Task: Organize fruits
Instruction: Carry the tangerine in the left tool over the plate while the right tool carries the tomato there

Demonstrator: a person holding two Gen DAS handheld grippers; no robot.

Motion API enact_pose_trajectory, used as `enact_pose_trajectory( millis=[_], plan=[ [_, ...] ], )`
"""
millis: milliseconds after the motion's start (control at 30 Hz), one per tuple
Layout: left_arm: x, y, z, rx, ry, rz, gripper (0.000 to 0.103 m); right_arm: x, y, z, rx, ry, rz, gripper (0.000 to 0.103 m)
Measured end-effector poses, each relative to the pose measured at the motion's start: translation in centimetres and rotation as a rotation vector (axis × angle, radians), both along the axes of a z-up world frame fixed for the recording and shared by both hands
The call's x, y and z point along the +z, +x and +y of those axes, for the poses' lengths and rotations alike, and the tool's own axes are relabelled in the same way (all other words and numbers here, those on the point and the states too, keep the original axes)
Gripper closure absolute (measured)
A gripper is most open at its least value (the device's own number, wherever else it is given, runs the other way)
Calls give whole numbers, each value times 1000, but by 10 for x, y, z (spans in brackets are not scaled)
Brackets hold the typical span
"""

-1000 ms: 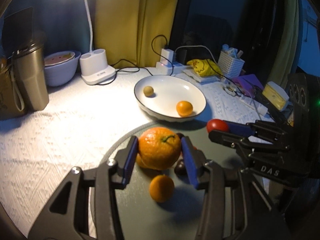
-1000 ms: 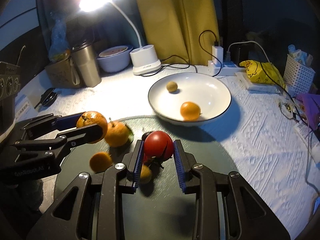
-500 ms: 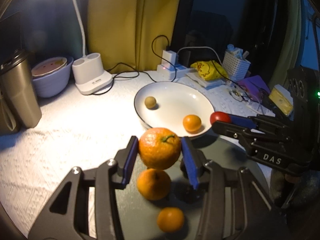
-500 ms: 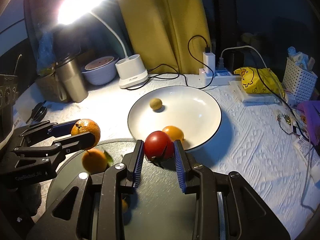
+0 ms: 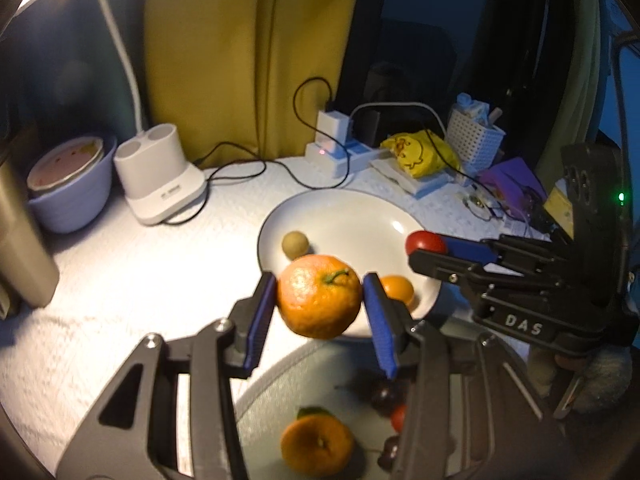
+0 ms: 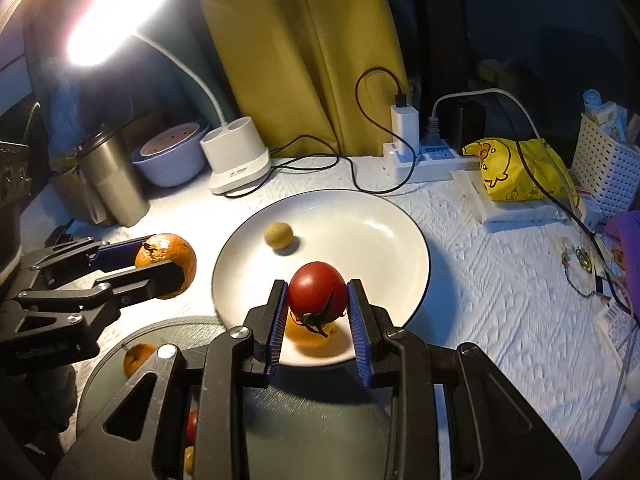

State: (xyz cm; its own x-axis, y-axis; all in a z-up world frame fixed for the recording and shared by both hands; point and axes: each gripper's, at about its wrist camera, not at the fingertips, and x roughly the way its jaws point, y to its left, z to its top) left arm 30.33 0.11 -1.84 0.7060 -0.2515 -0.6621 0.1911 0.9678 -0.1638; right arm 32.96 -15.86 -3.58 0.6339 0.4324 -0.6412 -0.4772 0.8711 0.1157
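Note:
My left gripper [image 5: 318, 300] is shut on a large orange [image 5: 319, 296] and holds it in the air just before the near left rim of the white plate [image 5: 352, 208]. My right gripper [image 6: 317, 300] is shut on a red tomato [image 6: 317, 291] above the plate's [image 6: 380, 236] near edge. The plate holds a small tan round fruit [image 6: 279, 235] and a small orange [image 5: 398, 288], partly hidden by the tomato in the right wrist view. A grey round tray [image 5: 344, 400] below holds another orange [image 5: 316, 444] and small dark fruits [image 5: 384, 396].
A white lamp base [image 6: 236, 160] with cables, a lilac bowl [image 6: 172, 160] and a steel tumbler [image 6: 110, 180] stand at the back left. A power strip [image 6: 420, 160], yellow bag [image 6: 516, 172] and white basket [image 6: 604, 168] stand at the back right.
Both grippers have moved forward from above the grey tray toward the plate, each carrying its fruit. The tomato is now over the plate's near edge.

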Motion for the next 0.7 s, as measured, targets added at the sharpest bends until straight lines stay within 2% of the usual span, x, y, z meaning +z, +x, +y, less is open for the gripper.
enact_pose_trajectory(
  millis=[400, 700],
  plan=[
    [-5, 54, -17, -62, 19, 2, 57, -5, 37, -4, -32, 11, 5, 71],
    [-15, 89, -27, -89, 9, 82, 57, -19, 57, -9, -64, 16, 23, 71]
  ],
)
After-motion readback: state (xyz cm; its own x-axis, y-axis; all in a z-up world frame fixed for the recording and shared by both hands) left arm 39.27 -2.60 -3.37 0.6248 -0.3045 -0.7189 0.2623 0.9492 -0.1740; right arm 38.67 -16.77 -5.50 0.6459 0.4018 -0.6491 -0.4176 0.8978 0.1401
